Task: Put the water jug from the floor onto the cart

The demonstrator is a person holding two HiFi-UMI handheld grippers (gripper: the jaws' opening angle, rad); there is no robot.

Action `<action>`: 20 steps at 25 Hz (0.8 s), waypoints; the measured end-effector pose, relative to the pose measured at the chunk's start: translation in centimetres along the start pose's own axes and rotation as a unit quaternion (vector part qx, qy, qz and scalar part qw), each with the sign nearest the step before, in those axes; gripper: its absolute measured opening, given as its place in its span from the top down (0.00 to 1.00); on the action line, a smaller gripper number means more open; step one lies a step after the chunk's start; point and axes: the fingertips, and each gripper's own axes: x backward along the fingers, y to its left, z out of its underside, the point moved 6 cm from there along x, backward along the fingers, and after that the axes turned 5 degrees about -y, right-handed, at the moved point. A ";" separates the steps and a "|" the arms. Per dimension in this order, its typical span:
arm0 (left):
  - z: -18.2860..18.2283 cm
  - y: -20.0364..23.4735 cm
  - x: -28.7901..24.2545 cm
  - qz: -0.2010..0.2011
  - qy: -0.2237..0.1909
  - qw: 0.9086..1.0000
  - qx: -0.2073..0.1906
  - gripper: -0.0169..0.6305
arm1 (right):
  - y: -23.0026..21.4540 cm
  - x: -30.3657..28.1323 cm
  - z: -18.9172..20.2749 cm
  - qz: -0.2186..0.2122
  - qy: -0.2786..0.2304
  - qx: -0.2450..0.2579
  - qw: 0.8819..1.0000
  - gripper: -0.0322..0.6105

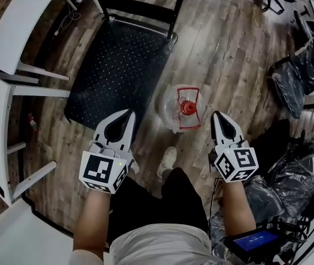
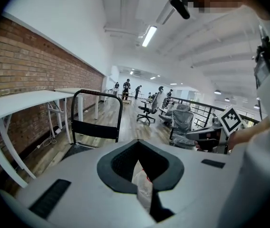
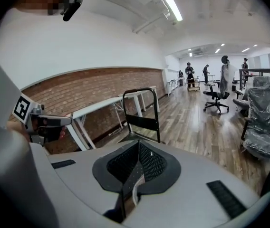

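On the wooden floor (image 1: 229, 43), the water jug (image 1: 174, 110) is shown standing upright from above; it is clear-walled, with a red cap and a red handle at its top. The black flat cart (image 1: 118, 65) lies up and to the left of the jug, its near right corner just beside the jug's wall; whether the two touch cannot be told. The cart's upright push handle is at the end far from the jug. The left hand-held gripper (image 1: 128, 115) is held to the lower left of the jug, near it but apart from it, with its jaws drawn together at the tips and nothing gripped. The right hand-held gripper (image 1: 216, 115) is held to the lower right of the jug, likewise apart from it, with its jaws closed and empty. The jug thus sits between the two sets of jaw tips. A light shoe (image 1: 168, 160) is seen on the floor just below the jug. White tabletops (image 1: 19, 21) stand well to the jug's left, beyond the cart, and plastic-wrapped chairs (image 1: 306, 65) well to its right.
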 end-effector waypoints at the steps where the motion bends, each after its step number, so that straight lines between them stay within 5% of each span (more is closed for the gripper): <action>1: 0.9 0.1 -0.3 -0.002 0.004 1.000 0.001 0.97 | -0.2 -0.6 0.9 -0.003 0.007 0.001 1.000 0.95; 13: 7.6 2.6 -2.0 -0.017 0.030 0.999 0.012 0.97 | -2.3 -6.7 10.1 0.000 0.065 -0.002 0.998 0.93; 20: 9.4 3.2 -1.8 -0.026 0.038 0.999 0.014 0.97 | -3.3 -10.0 14.3 -0.005 0.116 0.038 0.992 0.65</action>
